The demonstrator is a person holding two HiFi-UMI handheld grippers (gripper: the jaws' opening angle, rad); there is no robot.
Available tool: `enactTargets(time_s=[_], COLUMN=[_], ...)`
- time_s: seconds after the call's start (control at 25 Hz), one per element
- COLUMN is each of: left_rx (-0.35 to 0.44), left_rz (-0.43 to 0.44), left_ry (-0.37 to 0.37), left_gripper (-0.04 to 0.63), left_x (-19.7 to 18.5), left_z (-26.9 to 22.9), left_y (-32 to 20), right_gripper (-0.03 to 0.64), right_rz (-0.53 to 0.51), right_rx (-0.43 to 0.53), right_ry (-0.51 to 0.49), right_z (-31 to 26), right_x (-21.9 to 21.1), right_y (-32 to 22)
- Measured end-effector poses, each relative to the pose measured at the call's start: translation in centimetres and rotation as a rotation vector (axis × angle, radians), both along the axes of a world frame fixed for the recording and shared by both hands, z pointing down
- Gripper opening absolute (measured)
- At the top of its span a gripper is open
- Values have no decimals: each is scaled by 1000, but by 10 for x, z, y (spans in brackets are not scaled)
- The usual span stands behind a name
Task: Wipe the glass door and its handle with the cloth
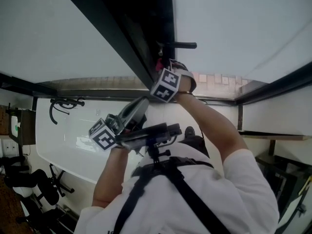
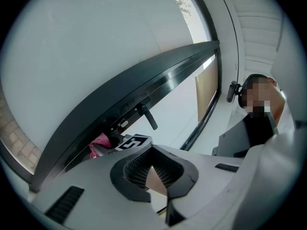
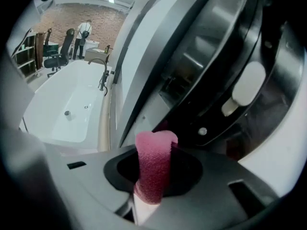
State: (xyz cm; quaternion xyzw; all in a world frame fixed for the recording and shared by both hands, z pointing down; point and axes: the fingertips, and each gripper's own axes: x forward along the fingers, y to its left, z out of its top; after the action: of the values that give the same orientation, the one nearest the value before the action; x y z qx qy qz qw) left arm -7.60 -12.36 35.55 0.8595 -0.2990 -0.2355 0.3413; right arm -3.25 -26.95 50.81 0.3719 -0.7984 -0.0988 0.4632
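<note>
Door frame (image 1: 131, 38), seemingly; right gripper (image 3: 151, 186) clamps cloth (image 3: 154, 152)

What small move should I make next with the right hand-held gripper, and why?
Probably ease the right hand-held gripper forward and along the door frame onto the black handle. Its jaws are shut on the pink cloth, whose tip sits close against the frame. The head view shows the handle jutting out just beyond it, seemingly not yet touched.
</note>
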Motion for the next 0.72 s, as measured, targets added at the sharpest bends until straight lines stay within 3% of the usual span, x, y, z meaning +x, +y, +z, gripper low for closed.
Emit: enactTargets(time_s=[0.24, 0.4, 0.72], left_rx=[22, 16, 17], left_rz=[15, 59, 20], left_ry=[7, 62, 95], left_gripper=[-8, -8, -8], left_x=[3, 5, -4], left_z=[-6, -9, -14], left_y=[-1, 8, 16], right_gripper=[89, 89, 91], right_rz=[-18, -27, -28], right_rx=[114, 176, 176], right_ry=[-4, -17, -32], right_z=[-35, -55, -48], right_x=[-8, -8, 0], right_y=[2, 4, 10])
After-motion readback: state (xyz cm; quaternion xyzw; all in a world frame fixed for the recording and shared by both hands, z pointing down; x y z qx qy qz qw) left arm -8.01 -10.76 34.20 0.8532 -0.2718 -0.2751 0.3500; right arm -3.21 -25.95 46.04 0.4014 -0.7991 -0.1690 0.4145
